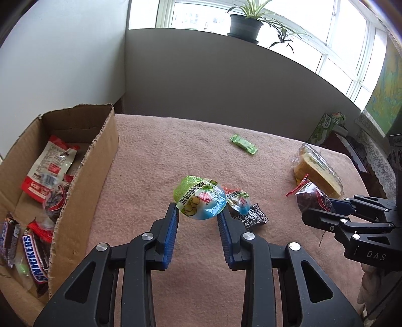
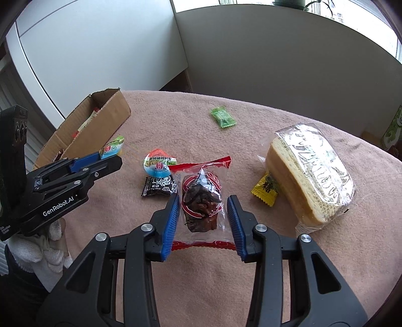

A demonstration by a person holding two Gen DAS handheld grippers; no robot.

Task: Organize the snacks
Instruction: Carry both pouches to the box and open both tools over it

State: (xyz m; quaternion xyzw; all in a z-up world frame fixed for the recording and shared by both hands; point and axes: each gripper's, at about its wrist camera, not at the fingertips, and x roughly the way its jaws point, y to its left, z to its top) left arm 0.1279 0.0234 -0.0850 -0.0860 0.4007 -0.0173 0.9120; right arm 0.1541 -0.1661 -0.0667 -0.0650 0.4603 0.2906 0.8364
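Note:
My left gripper [image 1: 198, 213] is shut on a green and blue jelly cup [image 1: 199, 200] and holds it above the pink cloth; it also shows in the right wrist view [image 2: 110, 153]. My right gripper [image 2: 203, 206] is shut on a clear red-edged packet of dark dried fruit [image 2: 201, 201], also seen in the left wrist view [image 1: 312, 197]. A cardboard box [image 1: 83, 166] with Snickers bars [image 1: 32, 256] and a red packet [image 1: 50, 168] stands at the left.
On the cloth lie a second jelly cup [image 2: 157, 164], a black candy packet [image 2: 159, 188], a green candy [image 2: 223, 118], a yellow candy [image 2: 266, 188] and a bagged bread loaf [image 2: 311, 176]. A potted plant [image 1: 245, 24] stands on the window sill.

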